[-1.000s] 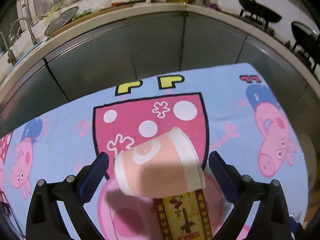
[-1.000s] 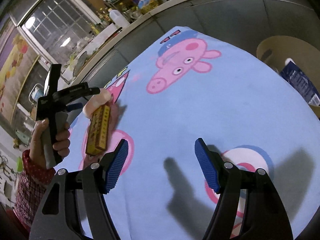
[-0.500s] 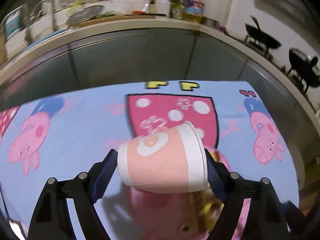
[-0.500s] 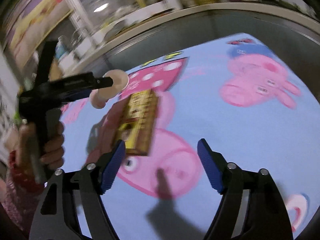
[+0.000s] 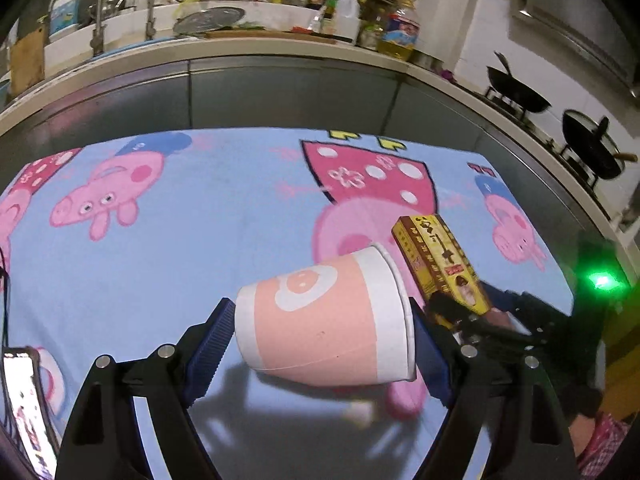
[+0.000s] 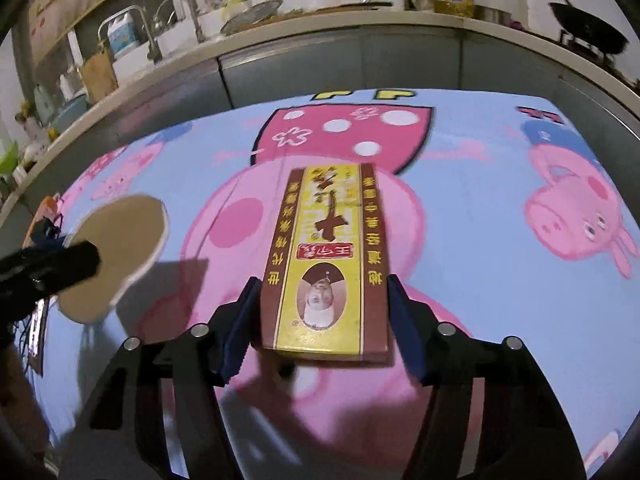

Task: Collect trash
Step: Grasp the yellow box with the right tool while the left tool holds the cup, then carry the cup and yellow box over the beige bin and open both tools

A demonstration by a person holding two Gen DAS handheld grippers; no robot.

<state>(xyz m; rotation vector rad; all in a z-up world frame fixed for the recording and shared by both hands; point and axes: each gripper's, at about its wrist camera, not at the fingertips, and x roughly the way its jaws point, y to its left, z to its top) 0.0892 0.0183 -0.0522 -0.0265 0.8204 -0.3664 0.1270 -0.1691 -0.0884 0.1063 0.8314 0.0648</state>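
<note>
My left gripper (image 5: 320, 340) is shut on a pink and white paper cup (image 5: 324, 328), held on its side above the cartoon tablecloth (image 5: 180, 240). The cup's open mouth also shows in the right wrist view (image 6: 116, 256) at the left. My right gripper (image 6: 320, 316) is shut on a long yellow and brown box (image 6: 328, 260), its pads against the box's two long sides. The box also shows in the left wrist view (image 5: 440, 260), to the right of the cup, with the right gripper behind it.
The blue cartoon-pig tablecloth covers the table. A phone (image 5: 24, 408) lies at the table's left edge. Behind runs a kitchen counter (image 5: 280, 52) with taps, bottles and a pan lid. Woks (image 5: 520, 92) sit on a stove at the right.
My left gripper lifted the cup and carried it left, away from the box. My right gripper moved in over the box and shut on it.
</note>
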